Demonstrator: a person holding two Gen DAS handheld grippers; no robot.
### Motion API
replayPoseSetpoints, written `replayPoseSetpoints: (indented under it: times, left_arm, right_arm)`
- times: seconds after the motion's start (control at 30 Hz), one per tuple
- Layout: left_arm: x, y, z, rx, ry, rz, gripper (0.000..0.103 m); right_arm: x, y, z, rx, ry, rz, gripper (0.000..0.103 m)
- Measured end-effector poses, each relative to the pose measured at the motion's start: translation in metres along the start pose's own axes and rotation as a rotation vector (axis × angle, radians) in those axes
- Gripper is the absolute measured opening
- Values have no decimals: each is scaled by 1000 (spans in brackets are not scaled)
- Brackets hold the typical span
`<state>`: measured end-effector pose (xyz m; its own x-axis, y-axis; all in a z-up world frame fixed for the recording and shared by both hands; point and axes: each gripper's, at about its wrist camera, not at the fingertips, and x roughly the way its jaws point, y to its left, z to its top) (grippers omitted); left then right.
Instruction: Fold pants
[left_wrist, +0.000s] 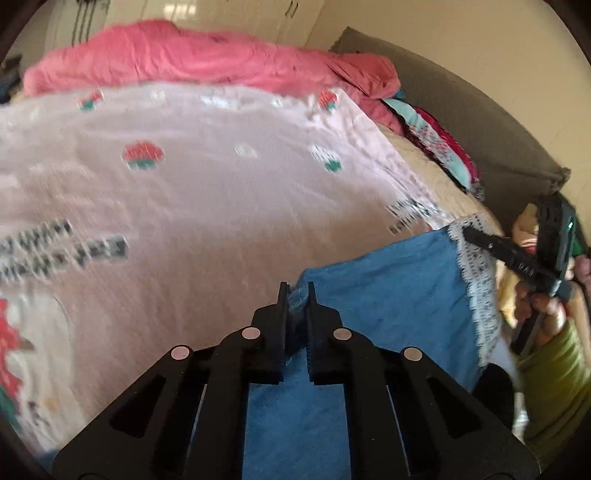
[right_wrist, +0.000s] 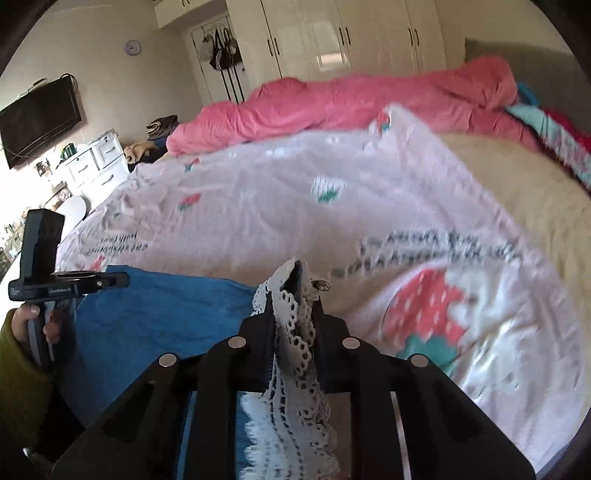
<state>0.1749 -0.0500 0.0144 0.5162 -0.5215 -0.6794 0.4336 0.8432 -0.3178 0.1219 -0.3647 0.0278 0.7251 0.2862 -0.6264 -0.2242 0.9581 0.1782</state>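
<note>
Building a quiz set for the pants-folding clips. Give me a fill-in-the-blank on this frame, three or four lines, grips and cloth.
1. The left gripper is shut on the plain ____ cloth of the pants.
2. The right gripper is shut on the white ____ trim at the pants' edge.
3. The pants lie on a pale sheet printed with ____.
4. Beyond the sheet lies a bunched ____ quilt.

Missing words: blue; lace; strawberries; pink

Soft matt blue cloth pants (left_wrist: 388, 280) carry a white openwork lace trim (right_wrist: 295, 332); the pale pink strawberry-print cotton bedsheet (left_wrist: 221, 206) looks faintly crinkled; the black plastic left gripper (left_wrist: 296, 295) is matt.
</note>
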Motion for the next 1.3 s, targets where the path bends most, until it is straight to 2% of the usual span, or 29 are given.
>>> replayPoseSetpoints:
  times: [0.1,0.13,0.33,0.43,0.5,0.57,0.6,0.63,0.7,0.77,0.9,1.07,1.17,1.3]
  left_arm:
    - [13,-2,4,29,-3,64,2]
    - [21,-3,2,43,10,91,2]
    - [58,8,-16,66,95,178,2]
    - [57,7,-18,85,87,205,5]
    - [55,8,-19,82,79,195,6]
    - [47,12,-19,55,66,172,15]
    - [41,13,-19,47,62,166,25]
    - [37,12,-20,42,58,163,30]
    - [21,8,-22,41,50,152,32]
    - [6,1,-26,50,37,156,38]
    - [-21,-12,-38,49,17,148,45]
    - [-46,-27,-76,29,22,127,48]
    - [-60,-28,-101,4,33,154,49]
    - [-69,-22,-117,-15,57,212,53]
  right_arm:
    - [17,-4,14,-32,31,-18,16]
    - [30,-6,14,-35,70,-29,16]
    - [85,-19,-10,-44,231,-86,18]
    - [88,-19,-16,-49,224,-100,21]
    - [87,-19,-15,-54,222,-126,26]
    - [77,-21,-13,-36,222,-151,43]
    - [68,-23,-11,-26,206,-173,45]
    - [54,-23,-12,-16,182,-189,47]
    - [27,-25,-16,15,138,-175,51]
    - [-8,-27,-30,70,102,-139,58]
    - [-48,-23,-68,131,104,-81,58]
    - [-67,-16,-108,194,134,-1,58]
    - [-64,-12,-117,199,164,49,58]
    - [-57,-15,-115,215,165,62,58]
